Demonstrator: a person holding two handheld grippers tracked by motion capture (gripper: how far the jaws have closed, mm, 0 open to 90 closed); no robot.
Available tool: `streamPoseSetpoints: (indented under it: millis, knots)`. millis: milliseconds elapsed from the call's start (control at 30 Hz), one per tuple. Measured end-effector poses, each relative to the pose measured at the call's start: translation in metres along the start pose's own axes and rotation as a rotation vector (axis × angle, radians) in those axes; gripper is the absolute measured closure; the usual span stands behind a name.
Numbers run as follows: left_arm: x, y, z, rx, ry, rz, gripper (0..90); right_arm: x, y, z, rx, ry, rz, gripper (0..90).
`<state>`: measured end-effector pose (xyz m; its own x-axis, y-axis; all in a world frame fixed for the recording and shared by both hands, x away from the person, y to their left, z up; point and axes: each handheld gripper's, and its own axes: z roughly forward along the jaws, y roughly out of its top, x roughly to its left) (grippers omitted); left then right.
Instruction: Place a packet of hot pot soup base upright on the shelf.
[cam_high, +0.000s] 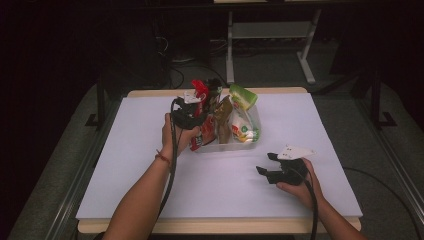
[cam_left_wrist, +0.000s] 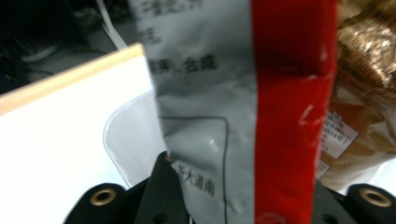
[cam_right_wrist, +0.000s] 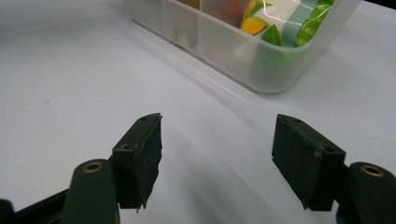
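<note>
A clear plastic bin (cam_high: 226, 146) stands at the back middle of the white table and holds several snack packets upright. My left gripper (cam_high: 192, 112) is at the bin's left end, shut on a red and grey packet (cam_high: 201, 92). In the left gripper view this packet (cam_left_wrist: 243, 116) rises between the jaws of the left gripper (cam_left_wrist: 238, 191), with printed text on its grey side. My right gripper (cam_high: 267, 165) rests low over the table, in front of and to the right of the bin. Its jaws stand open and empty in the right gripper view (cam_right_wrist: 217, 144).
A brown packet (cam_high: 223, 117) and a green and white packet (cam_high: 243, 125) stand in the bin to the right of the held one. The bin's near corner (cam_right_wrist: 261, 60) lies just ahead of the right gripper. White table surface (cam_high: 140, 170) spreads in front.
</note>
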<state>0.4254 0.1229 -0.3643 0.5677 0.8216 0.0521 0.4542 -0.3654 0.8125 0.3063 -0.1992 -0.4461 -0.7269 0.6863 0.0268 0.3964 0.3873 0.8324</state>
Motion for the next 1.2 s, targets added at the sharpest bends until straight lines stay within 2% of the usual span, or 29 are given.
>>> streamPoseSetpoints:
  millis: [33,133,200,367,467,500,567,600,667,800,867,1000,1167,1200]
  knots:
    - [-0.001,0.000,-0.001,-0.018,0.009,0.002,78.8,0.000,0.000,0.000,0.001,0.001,0.000,32.2]
    - [0.000,-0.001,-0.003,-0.089,0.026,-0.039,80.8,0.000,0.000,0.000,-0.001,0.000,0.002,31.7]
    - [-0.001,0.000,-0.005,-0.125,0.030,-0.031,81.2,-0.001,0.000,-0.001,-0.002,0.000,0.006,31.6]
    - [-0.005,0.001,-0.014,-0.296,0.089,-0.035,81.2,-0.001,-0.001,-0.001,-0.007,0.001,0.007,31.5]
    - [-0.004,-0.007,-0.013,-0.393,0.117,-0.079,81.2,0.000,0.000,-0.001,-0.004,0.006,-0.003,31.3]
    - [-0.004,-0.011,-0.010,-0.411,0.111,-0.093,81.2,0.001,-0.001,-0.001,-0.003,0.006,-0.008,31.2]
    - [-0.006,-0.022,-0.005,-0.444,0.136,-0.118,81.2,0.002,-0.001,0.000,-0.003,0.010,-0.008,31.1]
    - [-0.006,-0.028,-0.002,-0.462,0.127,-0.143,81.2,0.002,-0.001,0.000,-0.001,0.010,-0.010,30.8]
    - [-0.009,-0.038,0.002,-0.481,0.149,-0.171,81.2,0.002,-0.001,0.000,-0.004,0.008,-0.014,30.7]
    - [-0.014,-0.054,0.009,-0.502,0.154,-0.184,80.9,0.002,-0.001,-0.001,-0.011,0.009,-0.010,30.7]
    - [-0.016,-0.055,0.009,-0.503,0.155,-0.166,80.1,0.002,-0.001,0.000,-0.010,0.009,-0.011,30.5]
    - [-0.021,-0.057,0.013,-0.465,0.155,-0.115,78.9,0.003,-0.001,0.000,-0.009,0.011,-0.015,30.5]
    - [-0.024,-0.062,0.016,-0.444,0.148,-0.117,77.4,0.003,-0.001,-0.003,-0.020,0.006,-0.015,30.5]
    - [-0.023,-0.062,0.016,-0.434,0.149,-0.103,77.4,0.002,-0.001,-0.003,-0.021,0.005,-0.011,30.5]
